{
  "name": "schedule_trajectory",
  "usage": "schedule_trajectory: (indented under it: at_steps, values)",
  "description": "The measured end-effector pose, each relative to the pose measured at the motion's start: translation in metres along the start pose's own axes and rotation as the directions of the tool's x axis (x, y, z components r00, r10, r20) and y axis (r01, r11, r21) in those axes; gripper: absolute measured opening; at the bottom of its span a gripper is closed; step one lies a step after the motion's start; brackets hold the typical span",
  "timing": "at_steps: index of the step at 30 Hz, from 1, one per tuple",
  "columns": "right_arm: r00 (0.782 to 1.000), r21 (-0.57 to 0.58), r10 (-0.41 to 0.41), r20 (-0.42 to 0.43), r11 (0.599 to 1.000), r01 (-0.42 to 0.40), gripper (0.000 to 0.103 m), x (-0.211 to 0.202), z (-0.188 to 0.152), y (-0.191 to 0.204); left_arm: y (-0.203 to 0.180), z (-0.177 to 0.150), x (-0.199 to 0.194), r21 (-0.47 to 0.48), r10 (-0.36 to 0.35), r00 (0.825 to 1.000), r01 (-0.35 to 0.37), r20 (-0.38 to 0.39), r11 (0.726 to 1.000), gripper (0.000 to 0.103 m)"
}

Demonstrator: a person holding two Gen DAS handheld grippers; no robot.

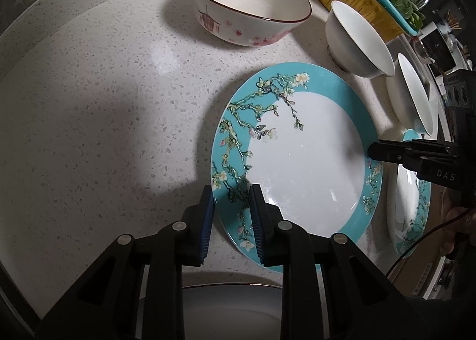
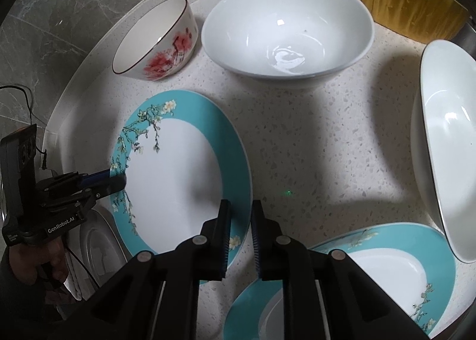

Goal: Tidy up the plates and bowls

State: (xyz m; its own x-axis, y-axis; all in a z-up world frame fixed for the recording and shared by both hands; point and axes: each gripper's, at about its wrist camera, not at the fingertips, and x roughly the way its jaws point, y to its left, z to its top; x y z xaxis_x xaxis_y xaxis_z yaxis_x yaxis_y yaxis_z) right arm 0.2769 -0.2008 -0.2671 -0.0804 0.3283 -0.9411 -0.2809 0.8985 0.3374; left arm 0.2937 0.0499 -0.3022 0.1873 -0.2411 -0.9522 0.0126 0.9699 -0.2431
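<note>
Grippers at opposite rims of round teal-rimmed floral ceramic plate (image 1: 303, 158), frame centre, flat on speckled white stone counter (image 1: 104, 116).
Left gripper (image 1: 232, 218) apart, straddling the near rim, likely for a two-handed lift; right gripper (image 2: 241, 232) apart at the far rim, not clamped. Second teal plate (image 2: 386, 274) lower right, probable stack target.

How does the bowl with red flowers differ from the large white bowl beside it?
The flowered bowl carries red blossoms outside and a dark rim line; the white bowl is plain all over. The flowered bowl looks smaller and has steep, nearly straight walls, while the white bowl is wider and flares out. The flowered bowl stands nearer the counter's back edge. Both stand upright, empty, on the speckled counter.
</note>
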Motion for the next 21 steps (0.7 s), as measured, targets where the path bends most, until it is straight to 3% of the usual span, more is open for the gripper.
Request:
schedule_trajectory:
  at_steps: [21]
  values:
    - [0.999, -0.035, 0.039, 0.035, 0.999, -0.038, 0.015, -0.019, -0.002, 0.027, 0.013, -0.017, -0.048, -0.058, 0.01, 0.999, -0.008, 0.046, 0.998, 0.021]
